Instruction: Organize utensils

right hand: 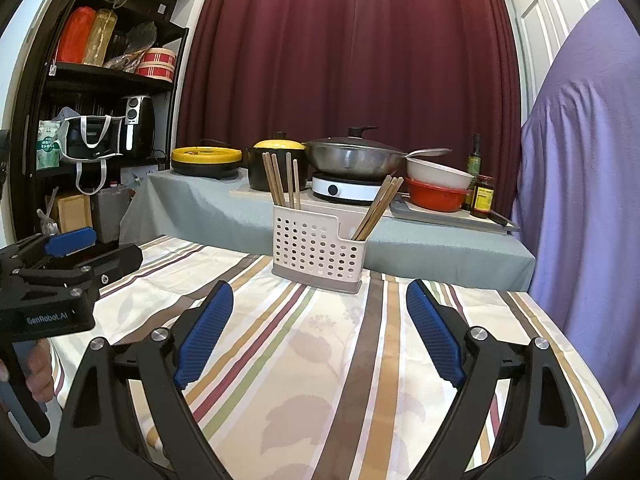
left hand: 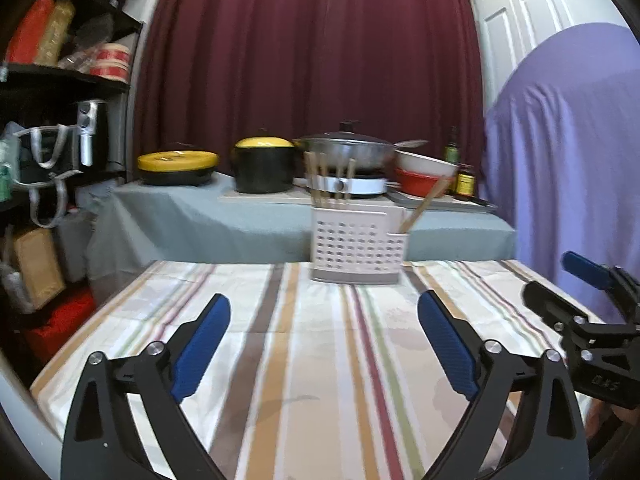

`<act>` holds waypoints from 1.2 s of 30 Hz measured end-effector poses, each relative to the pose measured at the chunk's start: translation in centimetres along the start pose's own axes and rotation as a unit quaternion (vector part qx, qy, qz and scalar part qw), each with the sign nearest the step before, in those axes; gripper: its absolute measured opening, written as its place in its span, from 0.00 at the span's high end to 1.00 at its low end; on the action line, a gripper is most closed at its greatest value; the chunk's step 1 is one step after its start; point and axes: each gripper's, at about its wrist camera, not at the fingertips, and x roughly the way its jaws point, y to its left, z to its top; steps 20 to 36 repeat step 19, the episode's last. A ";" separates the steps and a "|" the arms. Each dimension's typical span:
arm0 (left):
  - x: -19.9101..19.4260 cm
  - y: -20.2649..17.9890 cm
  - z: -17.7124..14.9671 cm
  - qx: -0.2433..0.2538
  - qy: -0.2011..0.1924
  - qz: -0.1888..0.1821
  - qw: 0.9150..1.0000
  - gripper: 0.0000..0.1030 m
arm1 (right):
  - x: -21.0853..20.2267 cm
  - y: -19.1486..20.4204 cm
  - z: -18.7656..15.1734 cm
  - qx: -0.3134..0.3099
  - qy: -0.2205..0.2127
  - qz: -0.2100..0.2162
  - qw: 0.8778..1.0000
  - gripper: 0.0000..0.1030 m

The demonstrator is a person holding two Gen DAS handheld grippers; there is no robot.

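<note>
1. Left tool (left hand: 324, 344): jaws wide apart, nothing btwn them, hovering over the near part of the counter (left hand: 312, 380) w/ striped cloth.
2. Right tool (right hand: 320, 336): jaws also wide apart, nothing held, over the same counter, facing the far edge.
3. Each tool shows in the other's view: right tool at right edge of left-wrist view, left tool at left edge of right-wrist view.
4. Utensil holder (right hand: 318, 250): pale perforated plastic, upright, at the far edge of the counter, roughly mid-width, well apart from both tools.
5. Chopsticks, tall compartment (right hand: 280, 184): several, near upright, on holder's left side.
6. Chopsticks, low compartment (right hand: 378, 210): a bunch leaning right, in the lower right-hand section.
7. Beyond: grey-covered side table (right hand: 248, 216) w/ pots, wok, bowls, bottles; dark red curtain (right hand: 352, 48) behind.
</note>
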 end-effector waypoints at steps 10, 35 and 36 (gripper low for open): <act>0.3 -0.3 -0.3 0.014 0.005 -0.033 0.999 0.07 | 0.0 0.0 -0.1 0.000 0.000 0.000 1.000 0.16; 1.8 0.1 -0.7 0.012 0.029 -0.047 0.998 0.07 | 0.7 -0.6 -0.5 0.004 0.006 -0.007 1.000 0.13; 1.8 0.1 -0.7 0.012 0.029 -0.047 0.998 0.07 | 0.7 -0.6 -0.5 0.004 0.006 -0.007 1.000 0.13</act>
